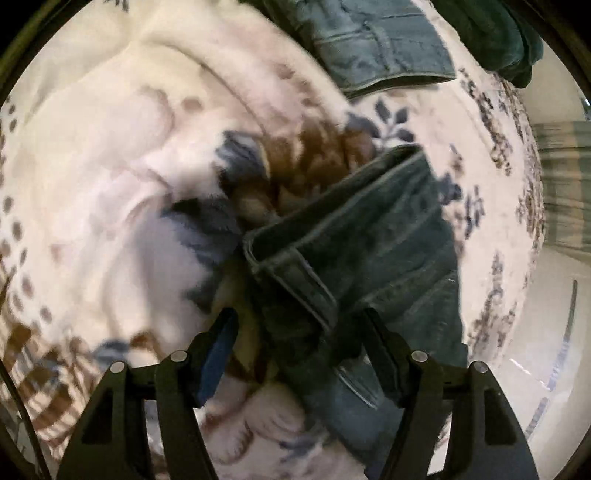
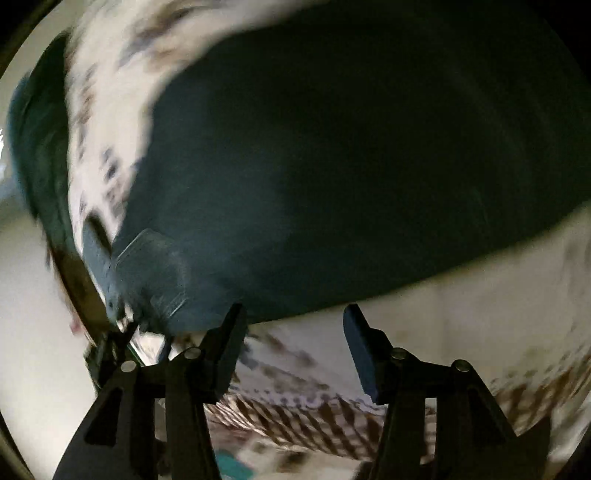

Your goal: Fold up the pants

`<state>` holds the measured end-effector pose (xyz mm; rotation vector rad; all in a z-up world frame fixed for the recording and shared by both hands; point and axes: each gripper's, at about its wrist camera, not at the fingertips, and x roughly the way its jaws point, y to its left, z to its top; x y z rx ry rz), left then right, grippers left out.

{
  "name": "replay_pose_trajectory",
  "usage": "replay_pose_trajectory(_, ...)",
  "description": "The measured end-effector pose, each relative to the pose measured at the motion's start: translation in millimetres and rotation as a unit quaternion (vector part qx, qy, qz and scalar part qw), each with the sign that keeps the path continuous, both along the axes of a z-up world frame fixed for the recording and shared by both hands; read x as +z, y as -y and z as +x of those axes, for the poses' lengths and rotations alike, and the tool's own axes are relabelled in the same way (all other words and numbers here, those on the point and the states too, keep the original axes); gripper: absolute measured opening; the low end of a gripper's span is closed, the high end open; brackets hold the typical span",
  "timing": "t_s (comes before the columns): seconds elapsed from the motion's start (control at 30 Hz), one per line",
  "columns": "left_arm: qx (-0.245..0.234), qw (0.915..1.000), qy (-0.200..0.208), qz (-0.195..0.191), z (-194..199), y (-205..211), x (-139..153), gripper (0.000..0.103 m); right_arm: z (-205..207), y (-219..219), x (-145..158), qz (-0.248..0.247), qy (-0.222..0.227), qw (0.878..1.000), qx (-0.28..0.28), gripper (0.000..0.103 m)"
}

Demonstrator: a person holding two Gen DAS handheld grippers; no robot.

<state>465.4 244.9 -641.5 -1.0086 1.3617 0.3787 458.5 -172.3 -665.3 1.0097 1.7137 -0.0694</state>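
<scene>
Dark blue-green jeans lie on a white patterned blanket. In the left wrist view a jeans leg end with its hem (image 1: 354,236) runs down between the fingers of my left gripper (image 1: 299,325); the jaws stand wide apart around the cloth, not pinching it. More of the jeans (image 1: 376,40) lies at the top. In the right wrist view the jeans body (image 2: 351,155) fills the middle as a dark blurred mass. My right gripper (image 2: 295,325) is open and empty, just in front of its near edge, over the blanket.
The white blanket with blue and brown flower print (image 1: 110,166) covers the bed and bunches in soft folds. A dark green garment (image 1: 498,33) lies at the top right. The bed edge and pale floor (image 1: 546,350) show on the right.
</scene>
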Motion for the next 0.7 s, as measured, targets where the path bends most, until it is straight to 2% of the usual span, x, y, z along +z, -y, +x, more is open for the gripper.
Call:
replay_pose_trajectory(0.03, -0.006, 0.9998, 0.007, 0.015, 3, 2, 0, 0.055, -7, 6, -7, -0.004, 0.011, 0.999, -0.034, 0.056)
replay_pose_trajectory(0.1, -0.031, 0.9984, 0.016, 0.045, 11, 9, 5, 0.043, -11, 6, -17, -0.02, 0.023, 0.997, -0.066, 0.04)
replay_pose_trajectory(0.13, -0.042, 0.9971, 0.017, 0.061, 15, 13, 8, 0.037, -13, 7, -20, -0.025, 0.032, 0.996, -0.085, 0.016)
replay_pose_trajectory(0.23, -0.043, 0.9956, 0.022, 0.08, 15, 10, 16, 0.028, -20, 9, -18, -0.031, 0.047, 0.991, -0.12, 0.007)
replay_pose_trajectory(0.33, -0.038, 0.9965, 0.008, 0.075, 14, 0, 5, 0.028, -25, -3, 0, -0.051, 0.065, 0.993, -0.079, 0.006)
replay_pose_trajectory(0.4, -0.039, 0.9971, -0.01, 0.065, 10, -4, -3, 0.033, -31, 10, -6, -0.054, 0.042, 0.996, -0.058, 0.006)
replay_pose_trajectory(0.43, -0.021, 0.9984, -0.013, 0.051, 7, -7, -2, 0.035, -33, 10, -20, -0.045, 0.022, 0.997, -0.056, 0.006)
replay_pose_trajectory(0.5, -0.018, 0.9987, -0.017, 0.044, 0, -6, 12, 0.037, -28, 17, -28, -0.024, 0.004, 0.999, -0.049, 0.009)
replay_pose_trajectory(0.57, -0.038, 0.9981, -0.007, 0.048, -6, 9, 40, 0.037, -17, 20, -17, -0.012, 0.007, 1.0, -0.028, 0.017)
replay_pose_trajectory(0.6, -0.06, 0.9968, 0.006, 0.052, -5, 24, 55, 0.043, -14, 21, -8, -0.013, 0.015, 1.0, -0.012, 0.02)
replay_pose_trajectory(0.63, -0.076, 0.9956, 0.014, 0.054, -3, 36, 63, 0.053, -8, 20, 9, -0.023, 0.028, 0.999, 0.015, 0.03)
replay_pose_trajectory(0.67, -0.096, 0.9935, 0.026, 0.055, 4, 51, 71, 0.056, -4, 20, 21, -0.036, 0.039, 0.998, 0.03, 0.038)
replay_pose_trajectory(0.7, -0.115, 0.9913, 0.039, 0.052, 12, 66, 75, 0.061, -2, 21, 37, -0.049, 0.06, 0.996, 0.045, 0.04)
